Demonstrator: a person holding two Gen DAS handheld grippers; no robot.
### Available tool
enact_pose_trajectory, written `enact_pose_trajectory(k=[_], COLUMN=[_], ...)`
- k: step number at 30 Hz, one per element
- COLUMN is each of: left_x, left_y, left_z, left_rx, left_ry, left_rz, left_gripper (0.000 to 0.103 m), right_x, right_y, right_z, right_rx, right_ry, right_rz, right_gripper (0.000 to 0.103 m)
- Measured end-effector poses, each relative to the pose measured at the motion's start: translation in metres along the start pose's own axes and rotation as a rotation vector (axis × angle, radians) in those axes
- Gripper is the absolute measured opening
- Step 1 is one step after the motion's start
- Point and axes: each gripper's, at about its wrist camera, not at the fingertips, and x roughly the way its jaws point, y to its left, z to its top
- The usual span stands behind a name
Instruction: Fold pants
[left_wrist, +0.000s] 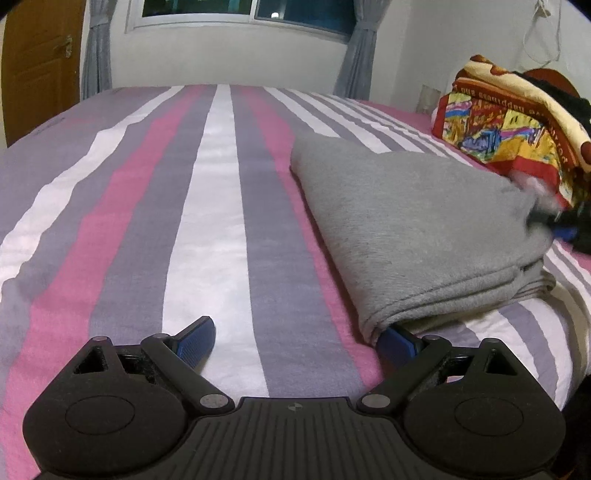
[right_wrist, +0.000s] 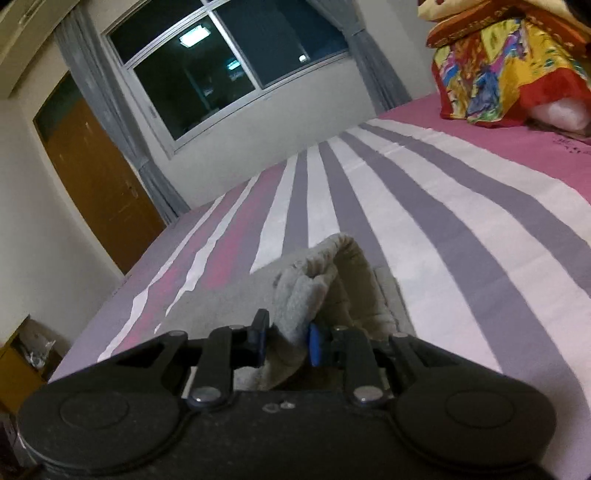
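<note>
The grey pants lie folded in a thick stack on the striped bed, right of centre in the left wrist view. My left gripper is open, low over the bed; its right fingertip touches the near corner of the stack. In the right wrist view my right gripper is shut on a bunched edge of the grey pants, held slightly above the bed. The far right edge of the stack in the left view is blurred.
A colourful folded quilt with dark items beside it sits at the bed's far right; it also shows in the right wrist view. A window, grey curtains and a wooden door stand beyond the bed.
</note>
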Motion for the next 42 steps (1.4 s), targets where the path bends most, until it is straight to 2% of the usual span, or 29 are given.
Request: enact_pose_trajectory(k=[2, 4, 5, 6, 7, 8, 12, 14, 18, 19, 20, 21, 23, 25, 27, 28, 30, 32, 34, 36, 38, 39, 41, 42], left_x=[-0.002, -0.008, -0.011, -0.013, -0.013, -0.012, -0.007, -0.006, -0.001, 0.000, 0.000, 0.000, 0.000, 0.001, 0.002, 0.003, 0.003, 0.003, -0.001, -0.011, -0.027, -0.038, -0.046, -0.045], left_y=[-0.003, -0.007, -0.007, -0.006, -0.004, -0.003, -0.005, -0.005, -0.003, -0.003, -0.004, -0.004, -0.004, -0.003, -0.002, -0.003, -0.004, -0.005, -0.006, -0.006, 0.001, 0.007, 0.010, 0.010], left_z=[0.000, -0.001, -0.001, -0.001, -0.001, -0.001, 0.001, 0.000, 0.000, 0.000, 0.000, 0.000, 0.000, 0.000, 0.001, 0.001, 0.002, 0.001, 0.001, -0.002, -0.003, 0.000, 0.014, 0.025], left_rx=[0.017, 0.033, 0.035, 0.032, 0.024, 0.013, 0.021, 0.023, 0.013, 0.017, 0.018, 0.017, 0.016, 0.017, 0.019, 0.020, 0.025, 0.028, 0.044, 0.082, 0.069, 0.047, 0.005, -0.032], left_ry=[0.003, -0.007, -0.014, -0.019, -0.016, -0.011, 0.001, 0.007, 0.028, 0.030, 0.030, 0.028, 0.026, 0.027, 0.031, 0.032, 0.036, 0.036, 0.042, 0.066, 0.062, 0.033, -0.039, -0.073], left_rz=[0.011, 0.031, 0.033, 0.033, 0.032, 0.028, 0.039, 0.043, 0.044, 0.047, 0.049, 0.049, 0.048, 0.047, 0.047, 0.045, 0.051, 0.056, 0.061, 0.051, 0.001, -0.025, -0.040, -0.059], left_gripper=[0.094, 0.094, 0.094, 0.094, 0.094, 0.094, 0.094, 0.094, 0.094, 0.094, 0.094, 0.095, 0.095, 0.095, 0.096, 0.097, 0.097, 0.097, 0.097, 0.097, 0.097, 0.097, 0.097, 0.097], right_x=[0.017, 0.008, -0.003, -0.017, -0.028, -0.036, -0.020, -0.009, 0.016, 0.020, 0.024, 0.024, 0.007, -0.013, -0.021, -0.013, 0.016, 0.014, 0.007, 0.008, 0.001, -0.012, -0.036, -0.036], right_y=[-0.016, -0.026, -0.025, -0.022, -0.022, -0.024, -0.037, -0.039, -0.031, -0.029, -0.026, -0.023, -0.015, -0.010, -0.014, -0.022, -0.036, -0.026, -0.022, -0.028, -0.036, -0.036, -0.025, -0.021], right_z=[-0.008, -0.009, -0.008, -0.008, -0.009, -0.011, -0.018, -0.021, -0.019, -0.016, -0.013, -0.009, -0.004, -0.004, -0.012, -0.019, -0.034, -0.031, -0.025, -0.025, -0.025, -0.023, -0.015, -0.011], right_rx=[0.053, 0.129, 0.123, 0.102, 0.094, 0.104, 0.174, 0.196, 0.239, 0.238, 0.232, 0.221, 0.188, 0.171, 0.158, 0.175, 0.182, 0.100, 0.101, 0.132, 0.165, 0.143, 0.009, -0.036], right_ry=[0.100, 0.087, 0.053, 0.007, -0.032, -0.050, 0.049, 0.076, 0.140, 0.150, 0.158, 0.155, 0.081, 0.003, -0.011, 0.028, 0.171, 0.150, 0.132, 0.155, 0.172, 0.134, 0.019, 0.001], right_rz=[-0.038, 0.007, 0.009, -0.005, -0.001, 0.010, 0.038, 0.045, 0.002, -0.011, 0.001, 0.015, 0.068, 0.142, 0.136, 0.099, 0.000, -0.003, 0.010, 0.004, 0.022, 0.008, -0.054, -0.053], right_gripper=[0.027, 0.032, 0.046, 0.072, 0.085, 0.091, 0.073, 0.073, 0.072, 0.068, 0.043, 0.040, 0.038, 0.038, 0.038, 0.038, 0.038, 0.039, 0.039, 0.048, 0.055, 0.069, 0.080, 0.080])
